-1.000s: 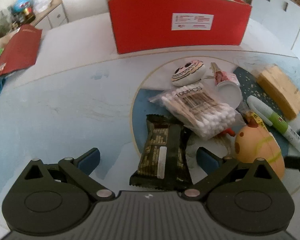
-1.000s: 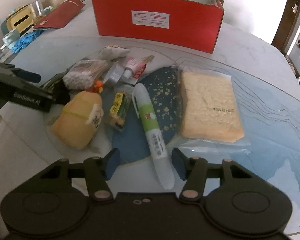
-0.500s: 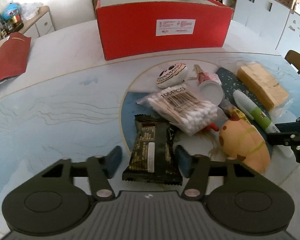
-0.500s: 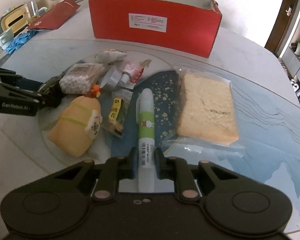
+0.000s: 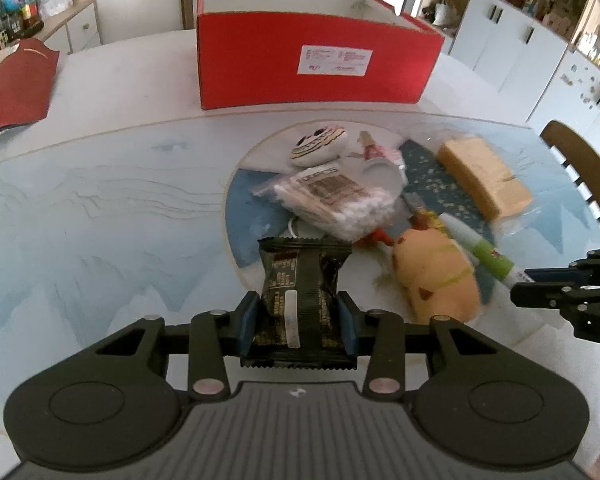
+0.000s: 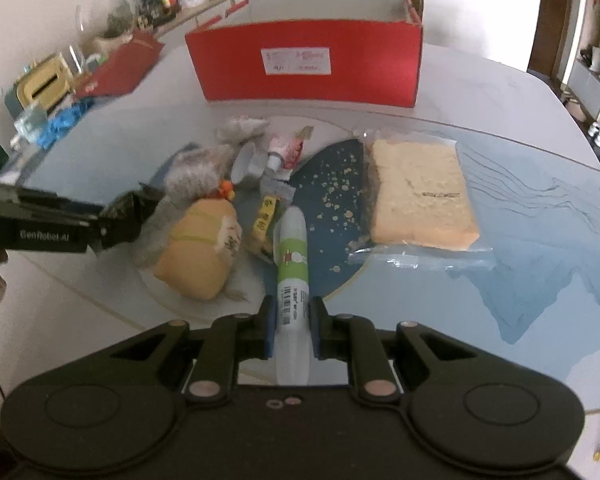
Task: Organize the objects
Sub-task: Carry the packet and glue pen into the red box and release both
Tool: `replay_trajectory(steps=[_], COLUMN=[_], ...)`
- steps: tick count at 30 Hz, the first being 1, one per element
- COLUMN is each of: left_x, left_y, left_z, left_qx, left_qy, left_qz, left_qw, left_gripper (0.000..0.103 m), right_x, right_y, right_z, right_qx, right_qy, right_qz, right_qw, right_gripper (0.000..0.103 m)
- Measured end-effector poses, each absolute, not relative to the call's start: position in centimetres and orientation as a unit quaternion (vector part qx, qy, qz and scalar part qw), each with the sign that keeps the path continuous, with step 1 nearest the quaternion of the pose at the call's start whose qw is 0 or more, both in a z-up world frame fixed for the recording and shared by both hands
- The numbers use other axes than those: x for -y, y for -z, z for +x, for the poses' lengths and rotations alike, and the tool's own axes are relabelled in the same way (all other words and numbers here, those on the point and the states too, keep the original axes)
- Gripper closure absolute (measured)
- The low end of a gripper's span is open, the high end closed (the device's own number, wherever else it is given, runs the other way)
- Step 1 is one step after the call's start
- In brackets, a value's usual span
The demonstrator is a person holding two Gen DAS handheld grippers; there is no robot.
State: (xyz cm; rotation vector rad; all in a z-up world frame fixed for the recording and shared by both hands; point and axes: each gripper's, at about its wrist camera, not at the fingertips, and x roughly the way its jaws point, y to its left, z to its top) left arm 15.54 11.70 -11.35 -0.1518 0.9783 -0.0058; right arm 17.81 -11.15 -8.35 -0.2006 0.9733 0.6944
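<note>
left tool [image 5: 298,322] grips dark wrapper [image 5: 300,300], right tool [image 6: 292,328] grips marker [image 6: 293,280], over blue-patterned table [image 5: 100,216].

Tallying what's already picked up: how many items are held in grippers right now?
2: the dark snack packet in the left hand-held gripper, the green-and-white pen in the right hand-held gripper.

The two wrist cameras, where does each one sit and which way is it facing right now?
Left wrist: rides the left gripper, looking forward over its jaws shut on the dark snack packet, toward the red box; the right gripper shows at the right edge.
Right wrist: rides the right gripper, jaws shut on the green-and-white pen, facing the same box; the left gripper enters from the left.
Shared: box, pen, yellow plush toy.
</note>
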Motion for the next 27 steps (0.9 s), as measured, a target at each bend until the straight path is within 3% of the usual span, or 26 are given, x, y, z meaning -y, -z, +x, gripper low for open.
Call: replay_trajectory(steps=[27], left_x=[-12.6], left_y=[2.8], left_z=[18.3], left_qx=[-0.392], left_qy=[0.055], left_qz=[-0.063], left_qw=[0.916], left_gripper=[0.063], right_x=[9.4], right_y=[-2.0], right_z=[22.1], right_qx=[-0.349], right_qy=[-0.328], right_qz=[-0.053], right_qw=[0.876], right_gripper=[0.087])
